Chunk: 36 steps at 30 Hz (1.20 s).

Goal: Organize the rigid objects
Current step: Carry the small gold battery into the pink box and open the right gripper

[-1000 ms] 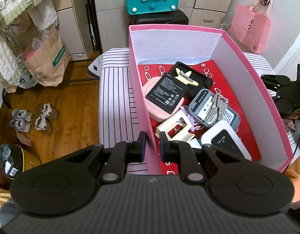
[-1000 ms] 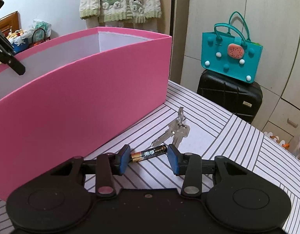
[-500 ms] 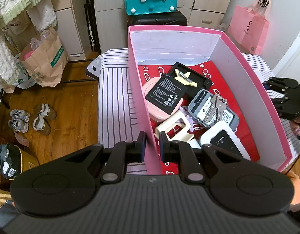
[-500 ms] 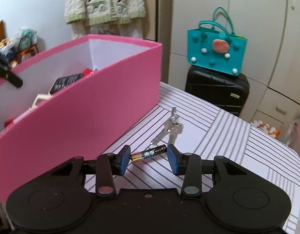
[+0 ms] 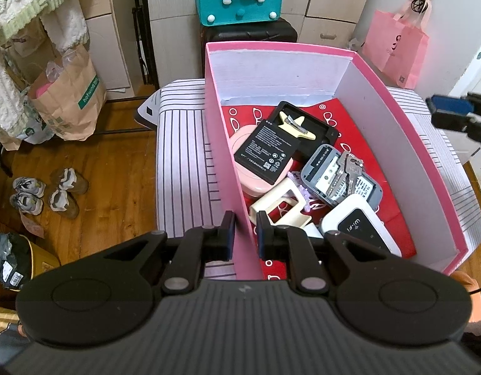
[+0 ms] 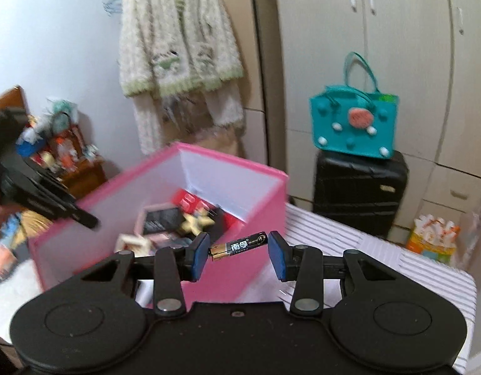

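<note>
A pink box [image 5: 396, 118] stands on the striped table [image 5: 184, 156]. It holds a black phone battery [image 5: 265, 147], a yellow hair clip [image 5: 296, 123], a grey router with keys [image 5: 343, 175], a white Wi-Fi device [image 5: 356, 228] and a cream part [image 5: 281, 206]. My left gripper [image 5: 244, 237] is shut on the box's near-left wall. My right gripper [image 6: 237, 250] is shut on a black and gold battery [image 6: 238, 245], lifted beside the box [image 6: 227, 268]; it shows at the right edge of the left wrist view [image 5: 453, 112].
A teal felt bag [image 6: 354, 125] sits on a black suitcase [image 6: 359, 193] behind the table. A pink bag [image 5: 396, 53] hangs at the back right. A paper bag [image 5: 68, 100] and shoes [image 5: 43, 193] are on the wooden floor at left.
My right gripper has lifted the battery off the table and swung up toward the box's opening. The keys on the table have left its view. My left gripper still holds the box wall.
</note>
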Each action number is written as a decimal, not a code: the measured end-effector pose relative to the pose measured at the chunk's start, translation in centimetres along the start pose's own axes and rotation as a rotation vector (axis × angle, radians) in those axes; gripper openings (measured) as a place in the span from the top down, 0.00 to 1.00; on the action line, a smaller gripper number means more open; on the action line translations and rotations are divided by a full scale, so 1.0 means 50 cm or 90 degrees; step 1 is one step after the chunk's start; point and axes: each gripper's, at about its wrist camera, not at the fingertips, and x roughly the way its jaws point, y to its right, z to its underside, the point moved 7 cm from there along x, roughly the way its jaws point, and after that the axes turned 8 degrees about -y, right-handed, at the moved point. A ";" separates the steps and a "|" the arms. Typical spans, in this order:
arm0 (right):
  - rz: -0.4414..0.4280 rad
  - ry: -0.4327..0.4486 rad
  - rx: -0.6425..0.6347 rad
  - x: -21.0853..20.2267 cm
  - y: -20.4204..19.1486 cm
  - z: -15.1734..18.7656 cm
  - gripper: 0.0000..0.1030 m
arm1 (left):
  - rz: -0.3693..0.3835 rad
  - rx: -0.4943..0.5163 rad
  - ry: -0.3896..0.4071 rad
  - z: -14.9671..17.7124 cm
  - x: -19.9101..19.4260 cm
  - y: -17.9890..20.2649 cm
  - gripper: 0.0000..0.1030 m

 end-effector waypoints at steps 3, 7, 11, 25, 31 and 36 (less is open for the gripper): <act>-0.033 0.007 -0.025 0.010 -0.044 -0.035 0.55 | 0.012 -0.013 -0.005 -0.004 0.000 -0.005 0.87; -0.058 0.005 -0.082 0.057 -0.103 -0.071 0.55 | 0.015 -0.022 -0.005 -0.008 0.000 -0.009 0.87; -0.050 -0.044 -0.133 0.134 -0.130 -0.090 0.55 | 0.017 -0.030 0.001 -0.005 0.000 -0.009 0.87; 0.060 -0.179 -0.191 0.252 -0.110 -0.067 0.54 | 0.039 -0.023 0.017 0.000 -0.002 -0.016 0.86; 0.026 -0.124 -0.097 0.196 -0.081 -0.083 0.50 | 0.040 -0.016 0.020 0.002 -0.002 -0.017 0.86; 0.021 -0.049 0.031 0.093 -0.026 -0.070 0.48 | 0.036 -0.009 0.017 0.000 -0.001 -0.014 0.85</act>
